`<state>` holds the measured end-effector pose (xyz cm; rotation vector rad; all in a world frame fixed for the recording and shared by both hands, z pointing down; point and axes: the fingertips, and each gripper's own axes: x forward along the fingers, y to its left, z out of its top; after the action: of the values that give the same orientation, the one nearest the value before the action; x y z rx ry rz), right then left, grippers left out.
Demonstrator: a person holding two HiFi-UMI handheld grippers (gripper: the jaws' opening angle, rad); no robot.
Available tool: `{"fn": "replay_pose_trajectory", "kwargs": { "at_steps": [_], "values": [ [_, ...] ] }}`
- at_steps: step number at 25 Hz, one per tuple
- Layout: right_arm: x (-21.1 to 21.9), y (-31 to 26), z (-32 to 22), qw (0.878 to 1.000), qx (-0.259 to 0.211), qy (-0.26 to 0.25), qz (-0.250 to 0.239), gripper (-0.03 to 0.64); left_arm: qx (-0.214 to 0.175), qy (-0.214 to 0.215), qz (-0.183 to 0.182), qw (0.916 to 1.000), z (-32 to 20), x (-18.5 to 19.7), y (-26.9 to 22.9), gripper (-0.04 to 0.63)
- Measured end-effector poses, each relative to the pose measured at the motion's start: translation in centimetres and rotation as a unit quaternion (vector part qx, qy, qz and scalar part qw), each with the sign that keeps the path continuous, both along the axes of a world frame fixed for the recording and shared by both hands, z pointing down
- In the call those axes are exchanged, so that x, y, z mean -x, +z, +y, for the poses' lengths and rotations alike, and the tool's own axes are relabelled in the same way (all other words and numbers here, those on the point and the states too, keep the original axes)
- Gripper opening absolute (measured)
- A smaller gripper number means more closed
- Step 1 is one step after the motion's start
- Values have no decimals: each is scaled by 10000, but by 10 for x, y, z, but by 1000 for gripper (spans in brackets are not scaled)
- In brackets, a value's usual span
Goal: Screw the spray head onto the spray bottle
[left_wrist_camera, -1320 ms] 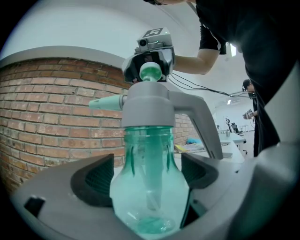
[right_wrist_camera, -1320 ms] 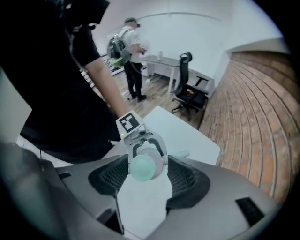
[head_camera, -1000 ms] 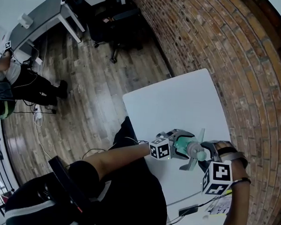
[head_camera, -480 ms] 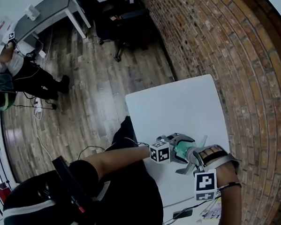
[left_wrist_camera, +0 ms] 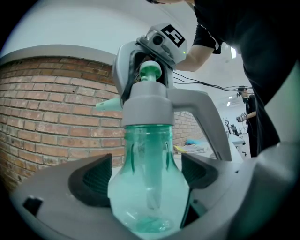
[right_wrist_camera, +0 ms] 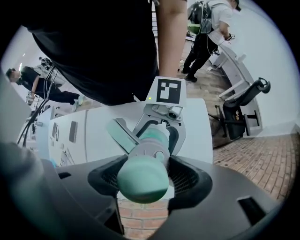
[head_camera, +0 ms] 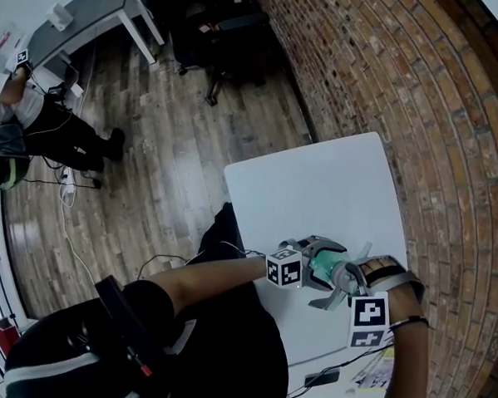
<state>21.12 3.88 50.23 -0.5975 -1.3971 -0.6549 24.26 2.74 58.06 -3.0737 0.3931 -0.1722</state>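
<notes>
Your left tongs (left_wrist_camera: 145, 180) clamp the spray bottle (left_wrist_camera: 146, 154): it looks light, thin-walled and slick, so squeeze gently. Right tongs (right_wrist_camera: 143, 173) pinch the stiff spray head (left_wrist_camera: 147, 105); turn from there.

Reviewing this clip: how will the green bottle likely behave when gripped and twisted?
Probably light: the bottle looks empty and see-through. Its smooth, rounded body may slip or turn in the left gripper. Top-heavy with the spray head, likely tippy.

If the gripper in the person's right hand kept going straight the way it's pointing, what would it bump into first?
The spray head: the right gripper points straight down onto it, with its fingers around the top. Below that comes the spray bottle, held by the left gripper.
</notes>
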Motion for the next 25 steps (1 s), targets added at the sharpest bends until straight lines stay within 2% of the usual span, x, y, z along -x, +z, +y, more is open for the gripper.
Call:
{"fn": "replay_pose_trajectory", "kwargs": {
  "at_steps": [6,11,18,20,23,25],
  "values": [
    [1,-1,0,9989,115,417,-196,262,23,-107,96,9999,0,2,0,445],
    [1,0,1,9992,-4,401,-61,262,161,-81,99,9998,6,11,9,446],
    [1,1,-1,9991,7,411,-116,262,-26,92,-78,9999,12,19,16,450],
    [0,2,0,9990,38,428,-80,262,57,43,-60,10000,10,20,18,468],
    [3,10,3,9987,48,493,-105,273,330,-122,54,9994,5,26,25,551],
    [3,13,5,9985,59,530,-113,278,231,-26,-95,9997,8,26,31,566]
  ]
}}
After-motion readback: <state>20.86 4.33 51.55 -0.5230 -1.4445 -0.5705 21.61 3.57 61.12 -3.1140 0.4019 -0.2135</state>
